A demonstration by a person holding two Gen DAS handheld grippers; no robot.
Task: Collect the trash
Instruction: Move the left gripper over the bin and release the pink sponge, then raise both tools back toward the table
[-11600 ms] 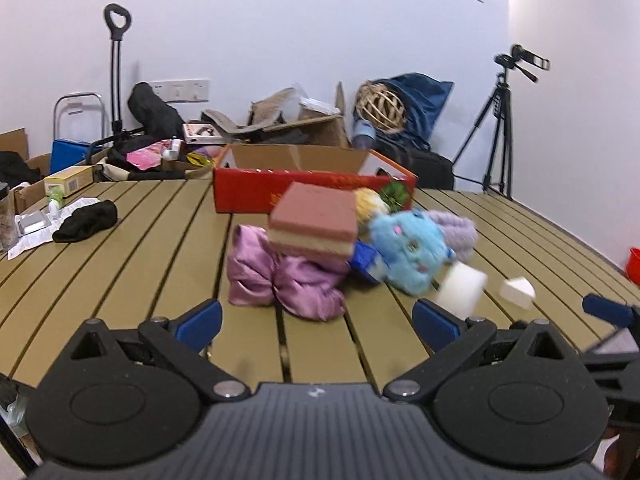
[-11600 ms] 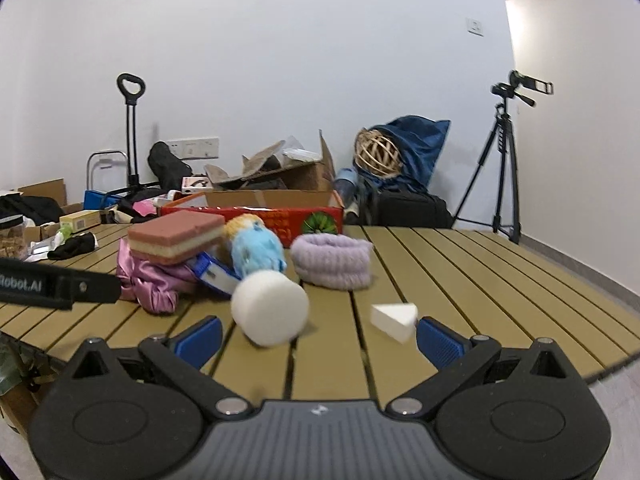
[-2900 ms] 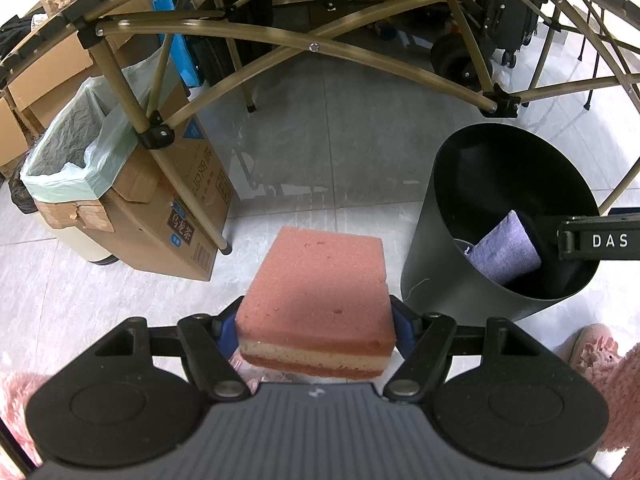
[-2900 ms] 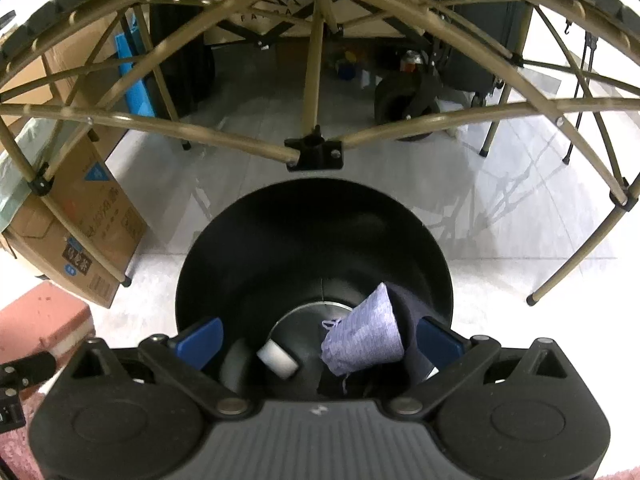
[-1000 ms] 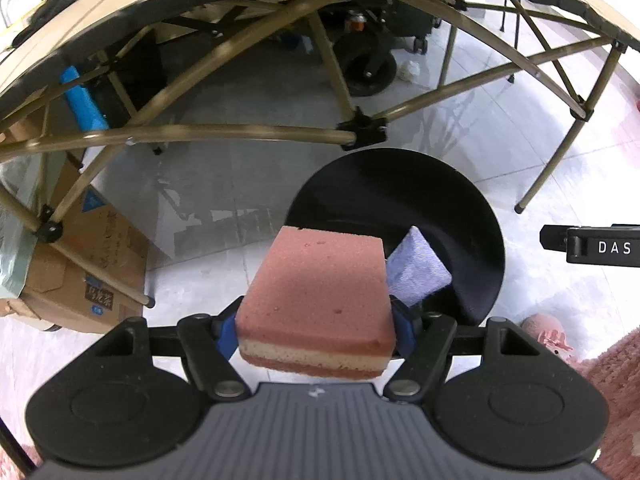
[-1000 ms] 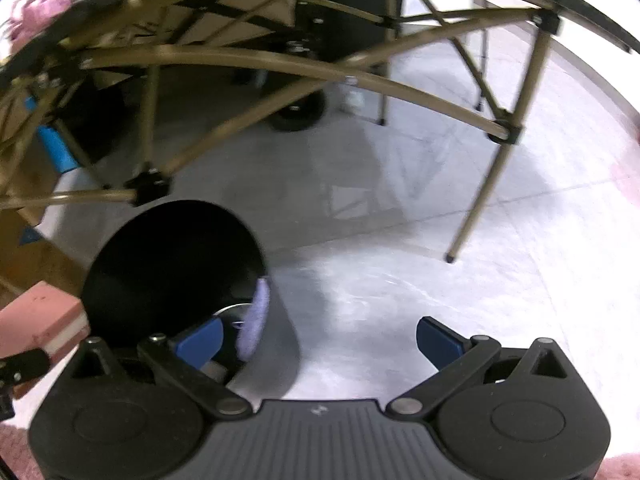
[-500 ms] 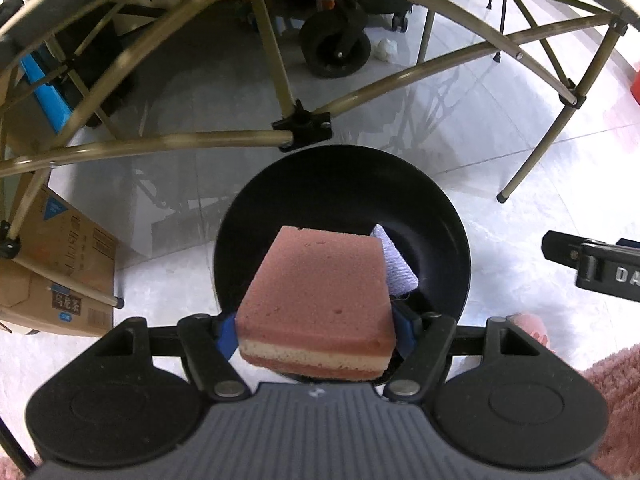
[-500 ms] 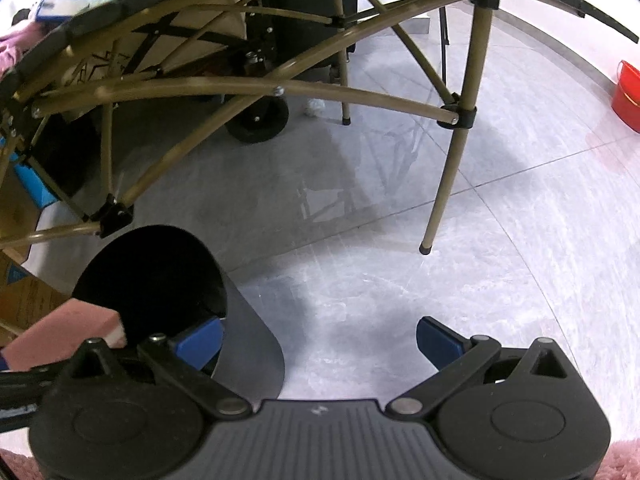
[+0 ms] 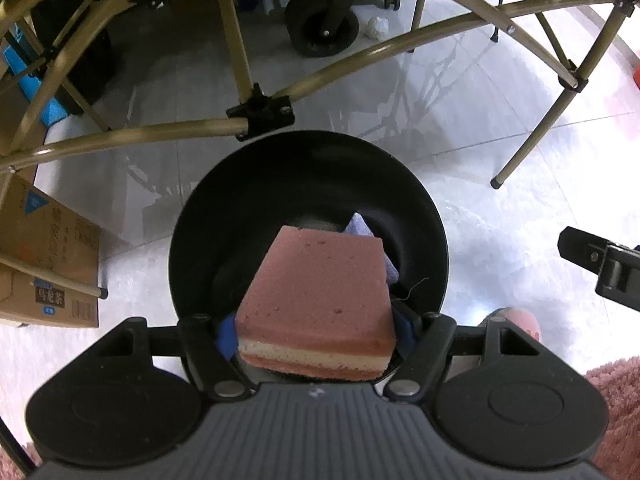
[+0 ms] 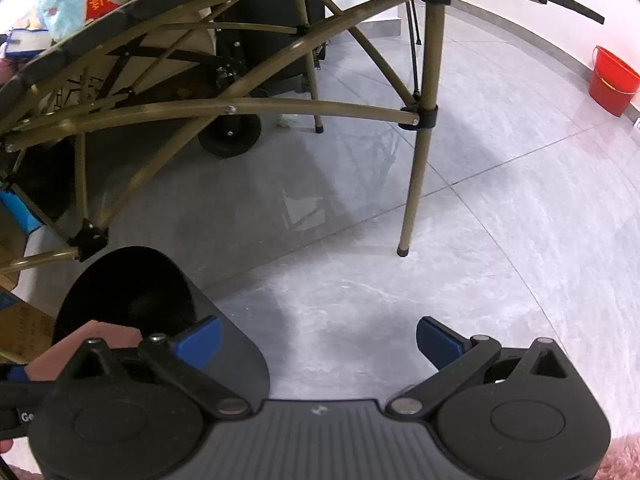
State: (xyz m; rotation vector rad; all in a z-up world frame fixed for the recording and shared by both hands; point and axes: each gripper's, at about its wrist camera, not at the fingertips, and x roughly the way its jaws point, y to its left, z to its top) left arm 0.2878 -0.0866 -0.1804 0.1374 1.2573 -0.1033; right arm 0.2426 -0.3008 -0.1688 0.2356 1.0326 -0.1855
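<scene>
Your left tongs were clamped on the pink sponge, one blue pad pressed against each of its sides, so the jaws stood only as wide as the sponge itself. The sponge showed a pink top, a cream layer through its middle and a pink layer below. You held it directly above the open mouth of the black bin, tilted, its far edge reaching in over the bin's dark interior. Inside the bin, just past the sponge's far right corner, a piece of lavender cloth lay against the wall.

Your right tongs were spread wide with nothing between the blue pads, only bare grey floor. They sat to the right of the bin; from the left wrist camera, part of their black body showed well to the right of the bin's rim. In the right wrist camera the bin stood at the lower left, with a corner of the sponge poking over its near rim.

Behind the bin rose the folding desk's bronze frame, a black joint bracket just beyond the bin's far rim. Left of the bin stood a cardboard box. Far to the bin's right, by the wall, sat a red bucket.
</scene>
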